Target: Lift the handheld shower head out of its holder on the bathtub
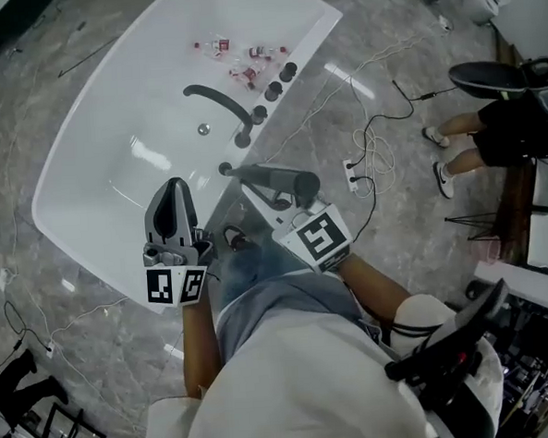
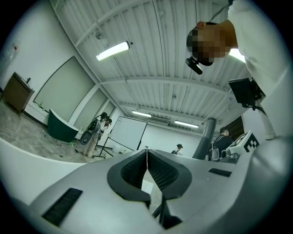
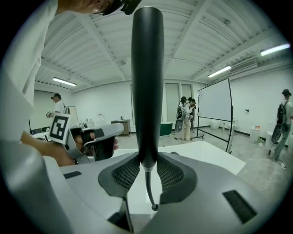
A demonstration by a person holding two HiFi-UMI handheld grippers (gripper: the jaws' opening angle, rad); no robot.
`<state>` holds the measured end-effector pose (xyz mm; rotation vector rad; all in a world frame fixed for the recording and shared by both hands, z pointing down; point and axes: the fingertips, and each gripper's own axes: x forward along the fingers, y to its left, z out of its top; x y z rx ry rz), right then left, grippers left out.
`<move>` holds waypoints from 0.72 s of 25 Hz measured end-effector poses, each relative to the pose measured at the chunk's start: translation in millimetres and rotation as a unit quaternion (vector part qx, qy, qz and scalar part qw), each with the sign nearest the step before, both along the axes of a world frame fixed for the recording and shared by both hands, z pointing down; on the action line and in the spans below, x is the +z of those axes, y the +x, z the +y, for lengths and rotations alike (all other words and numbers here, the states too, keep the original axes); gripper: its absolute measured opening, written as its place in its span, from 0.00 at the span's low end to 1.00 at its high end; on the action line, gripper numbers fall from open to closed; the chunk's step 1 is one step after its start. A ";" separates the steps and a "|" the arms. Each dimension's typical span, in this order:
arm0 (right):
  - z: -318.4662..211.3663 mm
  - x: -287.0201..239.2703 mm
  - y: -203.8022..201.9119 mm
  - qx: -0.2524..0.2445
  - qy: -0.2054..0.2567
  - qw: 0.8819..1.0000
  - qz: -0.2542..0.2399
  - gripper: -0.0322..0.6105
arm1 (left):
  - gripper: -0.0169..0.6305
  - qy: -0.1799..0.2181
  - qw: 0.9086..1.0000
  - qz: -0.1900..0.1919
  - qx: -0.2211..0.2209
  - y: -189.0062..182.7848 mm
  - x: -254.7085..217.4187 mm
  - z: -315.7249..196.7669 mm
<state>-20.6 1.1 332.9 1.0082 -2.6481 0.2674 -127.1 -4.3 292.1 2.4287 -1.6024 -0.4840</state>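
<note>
The black handheld shower head (image 1: 276,178) hangs above the white bathtub's (image 1: 93,132) near rim, with my right gripper (image 1: 290,201) shut on it. In the right gripper view its handle (image 3: 147,82) stands upright between the pads, and its hose (image 3: 149,192) drops below the jaws (image 3: 147,165). My left gripper (image 1: 173,187) is raised beside it over the tub. Its jaws (image 2: 147,157) are pressed together with nothing between them. The left gripper view also catches the dark shower head (image 2: 204,137) off to the right.
A black curved spout (image 1: 221,104) and round knobs (image 1: 279,82) sit on the tub's right rim, with small bottles (image 1: 241,58) at its far end. A power strip (image 1: 353,173) and cables lie on the floor to the right. A seated person (image 1: 491,135) is at the far right.
</note>
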 end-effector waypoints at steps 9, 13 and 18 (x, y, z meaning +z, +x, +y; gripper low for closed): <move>40.0 -132.3 37.5 -0.003 0.001 0.999 -0.035 0.24 | 0.05 0.034 0.999 0.019 0.006 14.1 -80.1 24.7; 55.0 -166.7 44.0 -0.011 0.015 0.999 -0.039 0.24 | 0.05 0.023 1.000 -0.014 0.005 23.6 -106.3 35.9; 68.7 -172.0 50.5 -0.015 0.017 0.999 -0.038 0.24 | 0.05 0.043 0.998 -0.026 0.025 49.4 -133.3 50.3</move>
